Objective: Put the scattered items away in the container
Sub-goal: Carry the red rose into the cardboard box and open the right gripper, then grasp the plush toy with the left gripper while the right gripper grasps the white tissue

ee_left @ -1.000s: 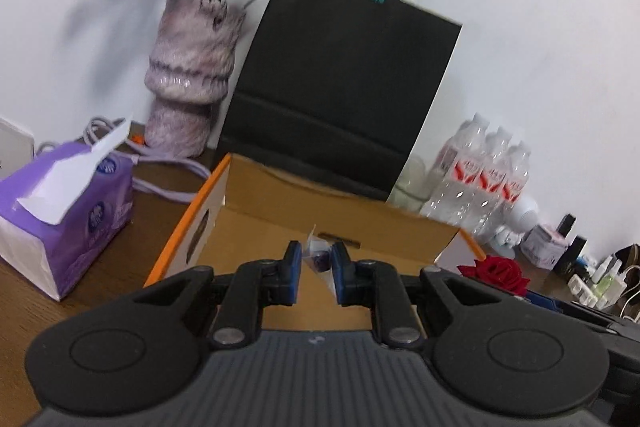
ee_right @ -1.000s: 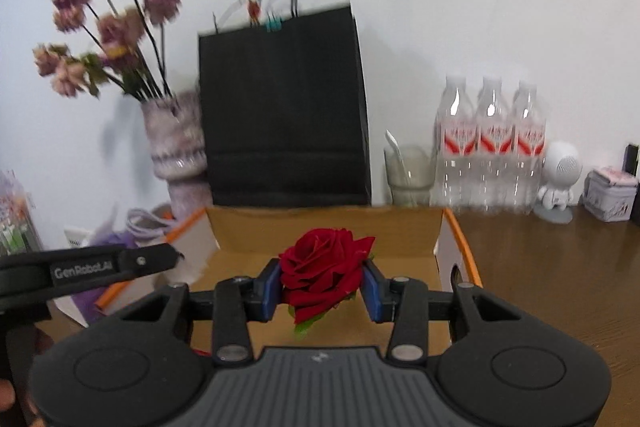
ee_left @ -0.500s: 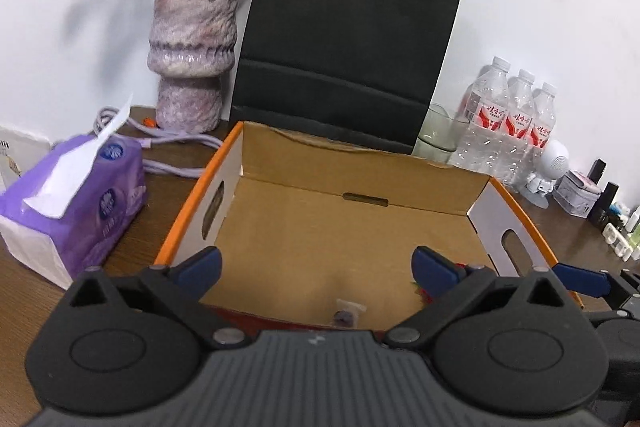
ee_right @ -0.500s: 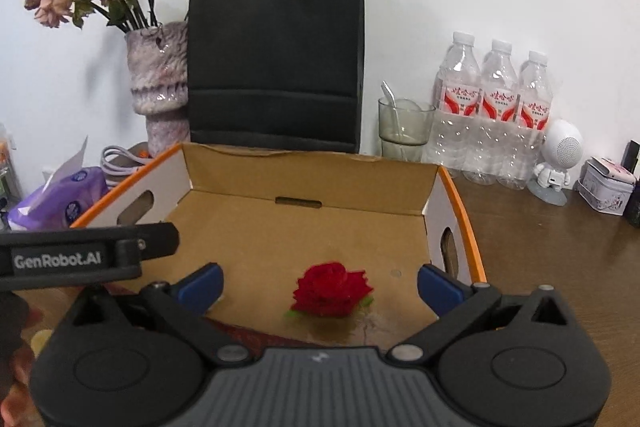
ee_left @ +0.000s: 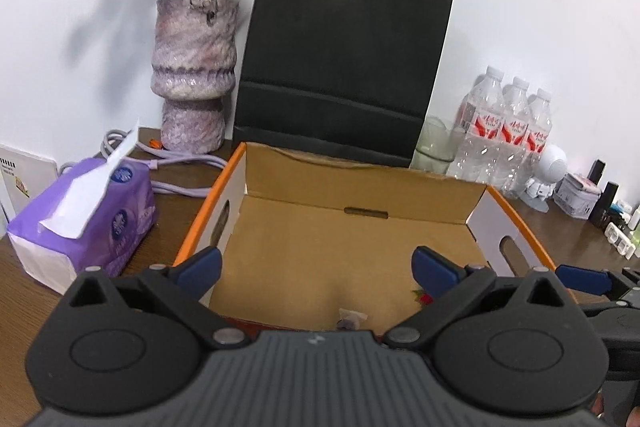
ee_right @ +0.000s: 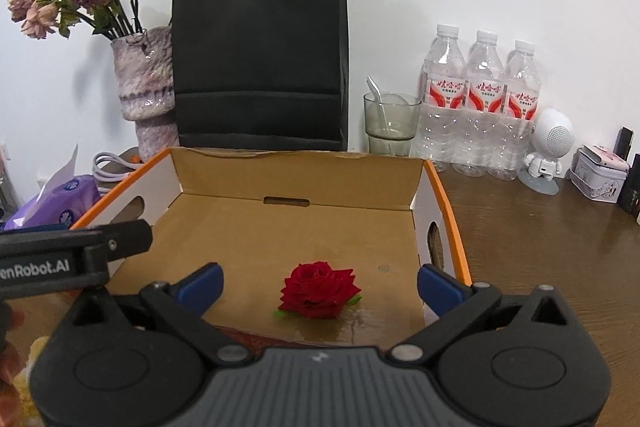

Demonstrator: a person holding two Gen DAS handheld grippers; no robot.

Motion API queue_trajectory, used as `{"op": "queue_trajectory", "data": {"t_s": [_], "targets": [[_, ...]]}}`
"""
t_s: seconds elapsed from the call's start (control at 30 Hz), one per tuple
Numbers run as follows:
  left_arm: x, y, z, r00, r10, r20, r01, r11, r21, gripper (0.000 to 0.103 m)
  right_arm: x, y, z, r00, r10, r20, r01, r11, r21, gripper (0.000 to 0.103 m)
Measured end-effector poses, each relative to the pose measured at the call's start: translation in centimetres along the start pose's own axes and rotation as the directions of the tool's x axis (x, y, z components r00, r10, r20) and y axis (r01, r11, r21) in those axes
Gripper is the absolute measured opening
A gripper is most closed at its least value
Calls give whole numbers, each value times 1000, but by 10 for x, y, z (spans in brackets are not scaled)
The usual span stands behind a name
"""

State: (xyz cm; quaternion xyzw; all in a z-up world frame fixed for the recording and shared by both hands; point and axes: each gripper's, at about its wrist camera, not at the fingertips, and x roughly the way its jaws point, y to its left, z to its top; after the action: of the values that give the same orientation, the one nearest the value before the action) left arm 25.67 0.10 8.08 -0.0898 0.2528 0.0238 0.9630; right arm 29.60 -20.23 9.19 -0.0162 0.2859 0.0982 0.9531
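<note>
An open cardboard box [ee_left: 360, 187] [ee_right: 296, 171] with orange edges and white side walls sits on the wooden table. A red rose head [ee_right: 318, 291] lies on the box floor near the front; only a sliver of the rose [ee_left: 423, 297] shows in the left wrist view. A small clear packet with something purple [ee_left: 351, 319] lies on the floor near the front wall. My left gripper [ee_left: 316, 267] is open above the box's front, nothing between its blue pads. My right gripper [ee_right: 320, 283] is open too, the rose lying below and between its fingers, untouched.
Behind the box stand a black paper bag [ee_right: 260, 51], a purple vase of dried flowers [ee_left: 192, 75], a glass [ee_right: 390, 125] and three water bottles [ee_right: 480, 99]. A purple tissue pack [ee_left: 84, 219] lies left. A white robot figure [ee_right: 550, 147] and a tin [ee_right: 598, 177] stand right.
Both grippers went from shut to open. The small packet dropped from the left gripper and the rose from the right, and both now lie on the box floor.
</note>
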Motion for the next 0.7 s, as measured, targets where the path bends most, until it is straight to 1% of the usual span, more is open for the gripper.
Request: {"op": "queue_trajectory", "data": {"t_s": [0.1, 0.23, 0.33, 0.43, 0.53, 0.7], "targets": [[-22, 9, 4, 999, 0, 48, 1, 1000, -21, 103, -10, -1, 2, 1000, 6, 11, -5, 1000, -8, 103], [-58, 30, 2, 992, 8, 123, -5, 1000, -19, 103, -40, -13, 0, 998, 19, 54, -18, 999, -32, 103], [-80, 45, -6, 990, 28, 141, -29, 1000, 1, 103, -64, -28, -10, 998, 4, 70, -1, 999, -45, 103], [-92, 56, -18, 991, 52, 122, -58, 997, 45, 103, -84, -40, -26, 997, -21, 74, 26, 998, -65, 103], [-96, 63, -37, 995, 66, 73, -71, 995, 75, 103, -97, -49, -48, 996, -57, 63, 62, 995, -79, 103], [-93, 68, -69, 999, 18, -37, -15, 995, 101, 103, -105, -65, -90, 996, -92, -5, 92, 995, -38, 103]]}}
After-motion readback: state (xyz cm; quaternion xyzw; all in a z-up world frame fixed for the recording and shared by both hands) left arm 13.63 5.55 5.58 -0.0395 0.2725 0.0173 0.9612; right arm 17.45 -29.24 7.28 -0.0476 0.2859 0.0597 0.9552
